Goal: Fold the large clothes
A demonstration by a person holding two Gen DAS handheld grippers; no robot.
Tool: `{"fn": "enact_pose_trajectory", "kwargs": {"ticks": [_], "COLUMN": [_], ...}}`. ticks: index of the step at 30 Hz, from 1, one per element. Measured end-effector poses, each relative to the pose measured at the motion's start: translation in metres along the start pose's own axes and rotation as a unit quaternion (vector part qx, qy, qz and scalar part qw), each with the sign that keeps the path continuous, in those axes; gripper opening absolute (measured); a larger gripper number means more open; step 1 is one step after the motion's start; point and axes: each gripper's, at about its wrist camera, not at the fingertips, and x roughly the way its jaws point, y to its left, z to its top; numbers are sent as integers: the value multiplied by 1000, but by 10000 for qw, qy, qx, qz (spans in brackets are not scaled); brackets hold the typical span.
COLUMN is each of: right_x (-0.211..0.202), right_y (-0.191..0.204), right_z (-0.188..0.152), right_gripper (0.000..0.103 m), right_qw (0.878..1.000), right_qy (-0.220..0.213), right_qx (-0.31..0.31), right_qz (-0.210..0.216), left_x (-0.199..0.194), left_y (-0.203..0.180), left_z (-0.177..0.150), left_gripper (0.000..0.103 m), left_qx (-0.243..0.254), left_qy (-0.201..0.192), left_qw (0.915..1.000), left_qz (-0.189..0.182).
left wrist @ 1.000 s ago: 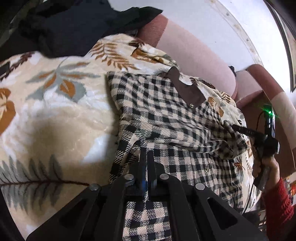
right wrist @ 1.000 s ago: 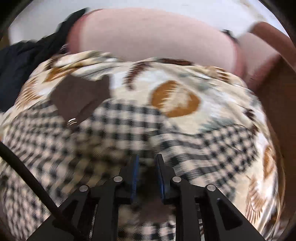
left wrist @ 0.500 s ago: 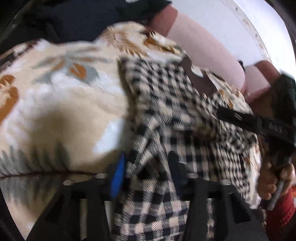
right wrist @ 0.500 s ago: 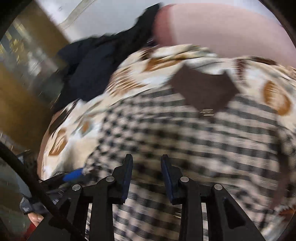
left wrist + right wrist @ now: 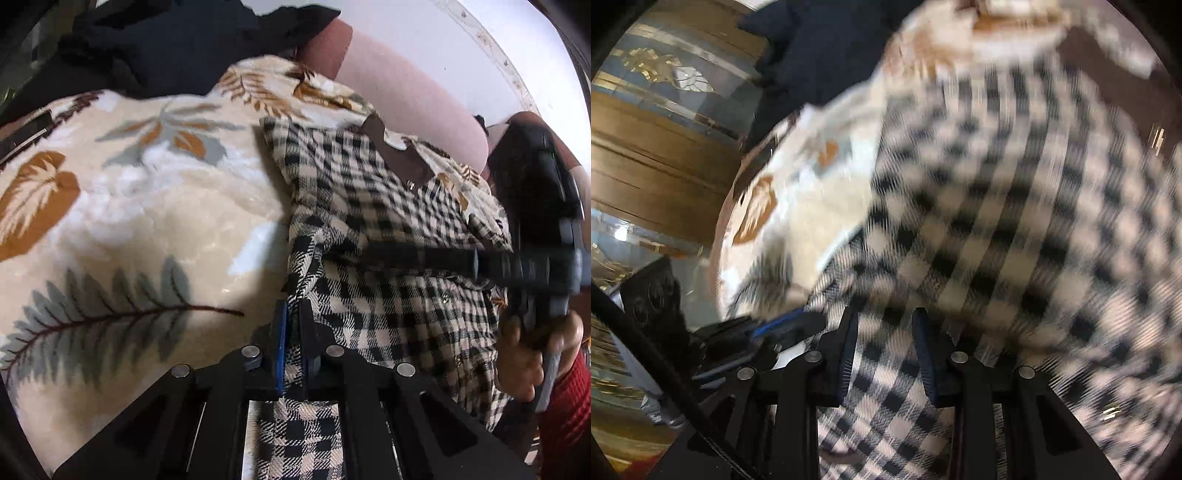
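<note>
- left wrist view: a soft leaf blanket (image 5: 122, 221) covers a pink sofa (image 5: 402, 99), with a white wall behind. a pile of dark clothes (image 5: 184, 40) sits at the far end.
- the checked shirt (image 5: 369, 221) lies spread on the blanket, collar end toward the sofa back, so it is flat and ready to fold.
- the left gripper (image 5: 292, 347) sits low at the shirt's left edge. its jaws are nearly closed and pinch a strip of the checked cloth, likely so the edge can be lifted and turned over.
- the right gripper (image 5: 373, 253) reaches flat across the middle of the shirt. the person's hand (image 5: 532, 354) in a red sleeve holds its handle.
- right wrist view: this one is very blurry. a wooden wall with gold bits (image 5: 653, 122) shows on the left.
- the right gripper (image 5: 884, 343) has its jaws apart, with checked cloth showing between them. it looks open and not pinching yet.
- the left gripper (image 5: 783, 325) shows just beside it, at the shirt's edge.
</note>
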Motion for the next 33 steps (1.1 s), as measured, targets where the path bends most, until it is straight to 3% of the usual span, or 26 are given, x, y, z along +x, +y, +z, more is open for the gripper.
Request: {"fn": "enact_pose_trajectory", "kwargs": {"ticks": [2,4,11,15,18,21,24,28,31,33], "right_x": [-9,-3,70,82,77,43,18,-20,-54,-82], "right_y": [4,9,5,10,27,33,15,-45,-102,-135], "right_z": [16,34,80,101,104,91,65,12,-22,-40], "right_gripper": [34,34,34,44,45,45,45,45,45,46], "right_qw": [9989,9977,9918,9882,9785,9748,9799,9743,9700,9596], "right_qy": [-422,-545,217,34,-44,-660,-748,-725,-790,-938], "right_qx": [29,-6,-340,-453,-661,-725,-474,-169,446,841], "right_qz": [-213,-394,-1213,-1460,-1952,-2003,-1787,-2127,-2257,-2517], "left_x": [-4,-3,9,10,9,3,3,5,10,12], "left_y": [-3,-4,2,7,10,10,11,9,5,2], "left_z": [2,4,10,13,15,16,16,15,14,14], "left_gripper": [5,5,5,5,5,5,5,6,11,13], "left_qx": [39,100,27,-176,-231,-250,-272,-253,-222,-181], "left_qy": [-101,-147,21,54,-37,-148,-182,-219,-217,-234], "left_qw": [9999,9998,9994,9997,9995,9993,9991,9989,9988,9988], "left_qz": [8,119,334,186,212,250,257,327,372,385]}}
